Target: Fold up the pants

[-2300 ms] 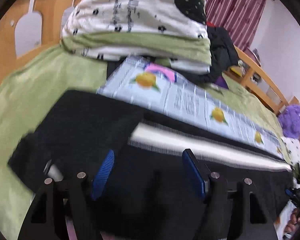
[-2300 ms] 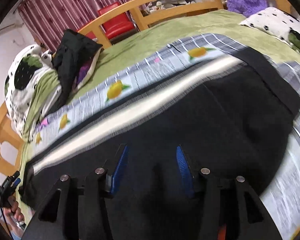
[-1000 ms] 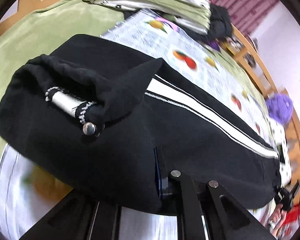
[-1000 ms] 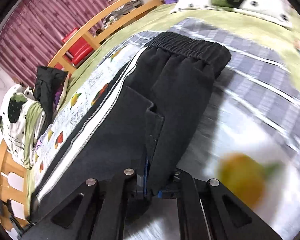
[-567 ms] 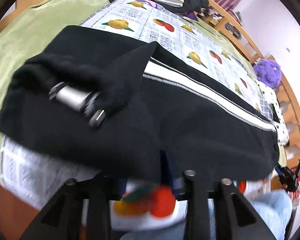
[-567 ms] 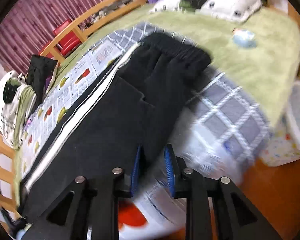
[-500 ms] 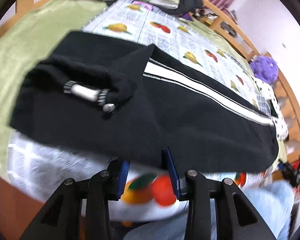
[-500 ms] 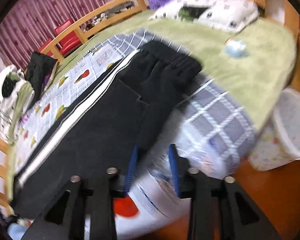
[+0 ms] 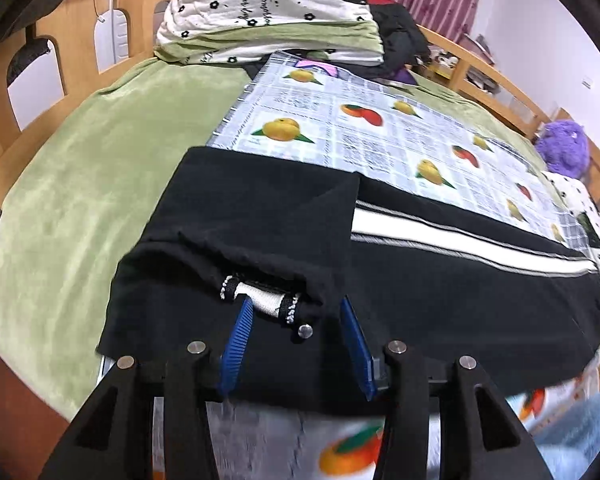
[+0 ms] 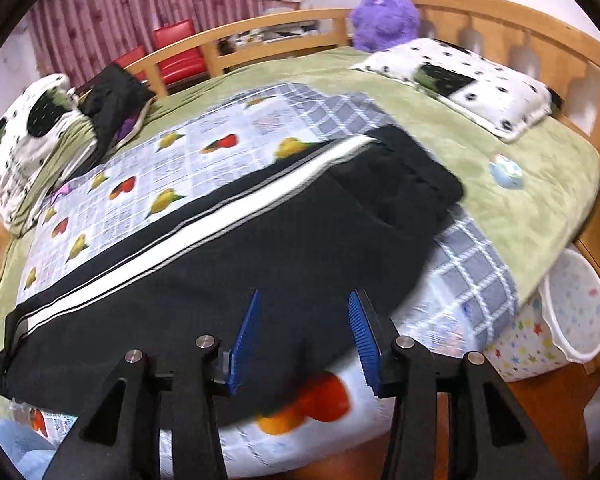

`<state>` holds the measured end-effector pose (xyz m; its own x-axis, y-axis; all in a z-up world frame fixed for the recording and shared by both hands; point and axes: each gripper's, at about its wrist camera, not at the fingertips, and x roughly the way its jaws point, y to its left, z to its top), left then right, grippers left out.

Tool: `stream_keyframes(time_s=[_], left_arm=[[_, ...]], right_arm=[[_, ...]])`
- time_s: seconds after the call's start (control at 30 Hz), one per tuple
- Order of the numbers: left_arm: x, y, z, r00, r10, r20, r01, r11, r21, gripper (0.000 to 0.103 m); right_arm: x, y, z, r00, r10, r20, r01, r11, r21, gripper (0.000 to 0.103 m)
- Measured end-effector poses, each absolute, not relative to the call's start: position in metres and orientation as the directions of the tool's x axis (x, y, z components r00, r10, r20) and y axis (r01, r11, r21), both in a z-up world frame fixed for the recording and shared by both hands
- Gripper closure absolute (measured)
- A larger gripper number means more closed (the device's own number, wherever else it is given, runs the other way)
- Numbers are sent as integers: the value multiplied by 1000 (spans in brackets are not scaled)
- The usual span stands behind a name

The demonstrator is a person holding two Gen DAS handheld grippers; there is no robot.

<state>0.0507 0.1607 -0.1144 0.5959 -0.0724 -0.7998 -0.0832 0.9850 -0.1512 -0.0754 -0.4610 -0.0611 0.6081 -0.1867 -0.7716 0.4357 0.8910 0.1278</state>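
Black pants (image 9: pixel 420 280) with a white side stripe (image 9: pixel 460 240) lie lengthwise across a fruit-print sheet (image 9: pixel 380 132) on the bed. Their cuff end, with a striped tab (image 9: pixel 260 300) poking out, is nearest in the left wrist view. My left gripper (image 9: pixel 296 308) hovers just above that end, its jaws opening, pads touching nothing. In the right wrist view the pants (image 10: pixel 220 272) run from the lower left to the elastic waistband (image 10: pixel 416 184). My right gripper (image 10: pixel 304 300) hangs over their near edge, jaws opening, with no cloth pinched between the blue pads.
A green cover (image 9: pixel 100 184) spreads beyond the sheet. Folded spotted bedding (image 9: pixel 268 8) and a black garment (image 9: pixel 400 36) sit at the head end. A spotted pillow (image 10: pixel 472 88), purple plush toy (image 10: pixel 384 20) and wooden rail (image 10: pixel 500 16) border the far side. A star-print bin (image 10: pixel 572 320) stands on the floor.
Both grippers were shut on the near edge of the pants; they have let go, opened, and drawn back and upward. The pants now lie flat on the sheet.
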Motion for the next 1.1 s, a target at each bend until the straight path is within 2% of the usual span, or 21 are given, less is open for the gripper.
stream_keyframes(time_s=[0.03,0.13,0.17,0.2,0.3,0.4,0.43,0.57,0.67,0.8,0.83,0.87,0.93,1.1], left_arm=[[60,162,-115,610,-36,-792,-99,988,-121,78],[81,171,-107,661,31,-750,-148,985,-90,82],[90,176,-103,667,42,-743,-164,982,-92,90],[101,182,-97,677,49,-734,-178,979,-98,94],[130,196,-81,690,92,-718,-219,972,-86,94],[151,204,-78,656,121,-745,-240,969,-55,93],[154,206,-78,646,132,-752,-250,967,-44,88],[146,201,-83,642,101,-760,-235,970,-70,56],[143,184,-88,641,81,-763,-199,978,-63,48],[152,156,-107,598,-58,-800,-111,982,-154,45],[154,151,-110,588,-75,-805,-99,982,-164,45],[159,142,-116,572,-93,-815,-84,982,-171,45],[165,129,-122,556,-105,-824,-66,983,-170,45],[183,105,-124,537,-116,-835,-27,987,-155,45]], right_arm=[[-68,-455,-62,608,-182,-772,423,898,121,57],[-52,-444,-69,601,-169,-781,400,910,111,57],[-45,-441,-73,593,-166,-788,396,912,105,57],[-38,-440,-78,585,-165,-794,397,912,102,57],[-20,-438,-91,569,-146,-809,400,909,117,57],[-1,-435,-102,556,-134,-820,394,911,118,57],[5,-433,-105,551,-136,-823,390,914,110,57],[29,-427,-113,553,-135,-822,356,930,87,57],[50,-427,-116,554,-130,-822,332,940,75,57],[77,-434,-119,561,-137,-816,301,952,47,56],[84,-435,-119,569,-126,-813,282,958,49,55],[93,-435,-120,575,-107,-811,249,967,49,48],[109,-432,-119,582,-82,-809,185,982,34,41],[149,-409,-115,618,-14,-786,9,1000,-11,38]])
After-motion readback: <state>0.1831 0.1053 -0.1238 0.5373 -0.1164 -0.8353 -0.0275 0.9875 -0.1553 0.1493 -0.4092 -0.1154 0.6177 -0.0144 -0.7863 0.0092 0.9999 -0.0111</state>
